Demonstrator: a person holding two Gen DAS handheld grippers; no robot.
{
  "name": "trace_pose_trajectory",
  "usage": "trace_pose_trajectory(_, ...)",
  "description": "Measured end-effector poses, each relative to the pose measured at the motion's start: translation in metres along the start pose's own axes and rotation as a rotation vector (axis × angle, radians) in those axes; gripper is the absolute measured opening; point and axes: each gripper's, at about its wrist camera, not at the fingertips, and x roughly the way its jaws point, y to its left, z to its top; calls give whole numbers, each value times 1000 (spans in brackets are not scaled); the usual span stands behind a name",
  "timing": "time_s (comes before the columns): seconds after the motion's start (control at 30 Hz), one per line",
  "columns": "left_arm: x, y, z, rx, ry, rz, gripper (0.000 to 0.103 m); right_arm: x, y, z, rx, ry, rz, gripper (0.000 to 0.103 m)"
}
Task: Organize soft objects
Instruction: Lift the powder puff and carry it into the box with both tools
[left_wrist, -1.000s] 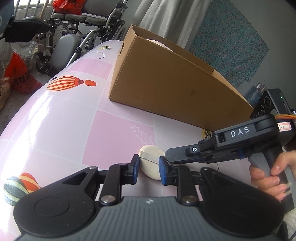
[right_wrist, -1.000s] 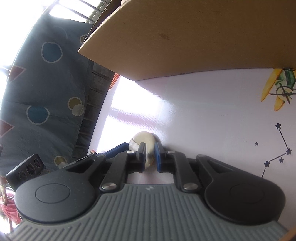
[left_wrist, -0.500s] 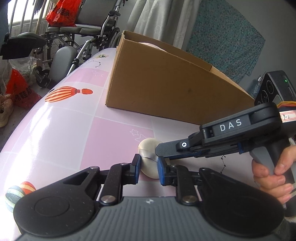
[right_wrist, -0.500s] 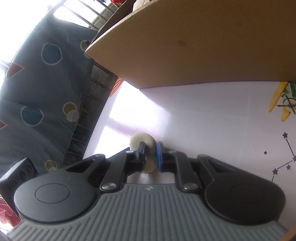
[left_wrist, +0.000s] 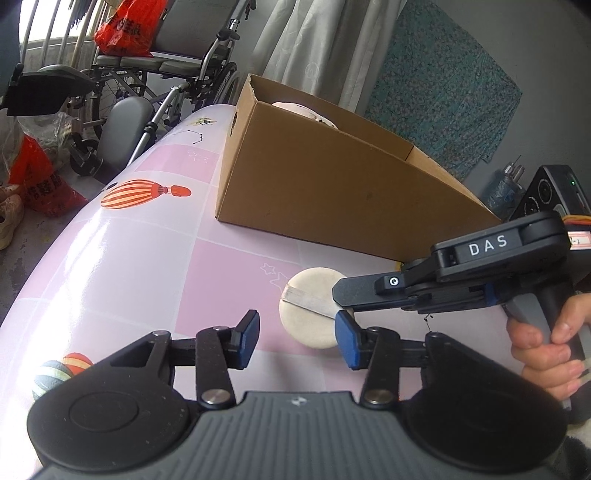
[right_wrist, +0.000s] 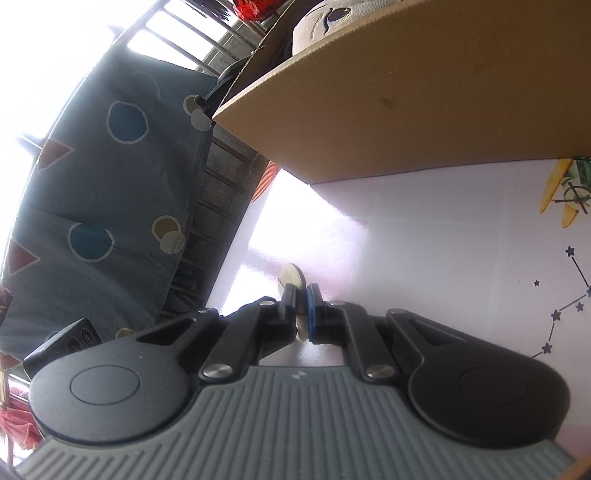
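Powder puff (left_wrist: 314, 314), a cream-coloured round pad with a pale ribbon band across its face, sits just above the pink patterned desk (left_wrist: 147, 258), caught at its right edge by the right claw (right_wrist: 301, 306). Nearest the lens in the left wrist view, the left claw (left_wrist: 295, 338) is releasing: its jaws are opening, the puff lies between the blue pads (left_wrist: 347, 343) but neither presses on it. The right claw, held in a hand (left_wrist: 546, 350) at the frame's right side, is clenched on the puff; in the right wrist view the disc stands on edge, pinched thin between the tips, with most of its body projecting beyond them. Behind the puff stands the open cardboard box (left_wrist: 332, 199), its near wall well above the puff's level, and a pale plush toy (left_wrist: 306, 110) already rests inside. Beyond the desk are a wheelchair (left_wrist: 147, 92), a curtain (left_wrist: 306, 44) and a patterned blue cloth (left_wrist: 443, 92). The step in hand appears to be the handover and carry to the box. To do it well, the left claw should draw clear before the right one lifts, the grip should stay firm since only the puff's rim is held, and the puff should rise above the box's near wall before travelling over the opening.
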Motion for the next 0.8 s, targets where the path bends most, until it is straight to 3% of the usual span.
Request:
trace_pose_trajectory(0.27, -6, 12, 0, -111, -3, -103, 49, -24, -22, -4, 108, -31, 104, 4)
trace_pose_trajectory(0.43, -2, 23, -2, -295, 7, -313, 46, -44, -40, -14, 204, -66, 214, 4)
trace_pose_trajectory(0.47, -1, 21, -2, -317, 8, -349, 38, -47, -43, -16, 217, -73, 225, 4)
trace_pose_trajectory(0.5, 0, 18, -2, -329, 7, -376, 20, -49, -43, -18, 216, -72, 226, 4)
trace_pose_trajectory(0.57, 2, 12, 1, -339, 21, -402, 9, -54, -41, -22, 202, -81, 212, 4)
trace_pose_trajectory(0.8, -6, -18, 24, -248, 17, -365, 5, -92, -29, -21, 113, -156, 170, 4)
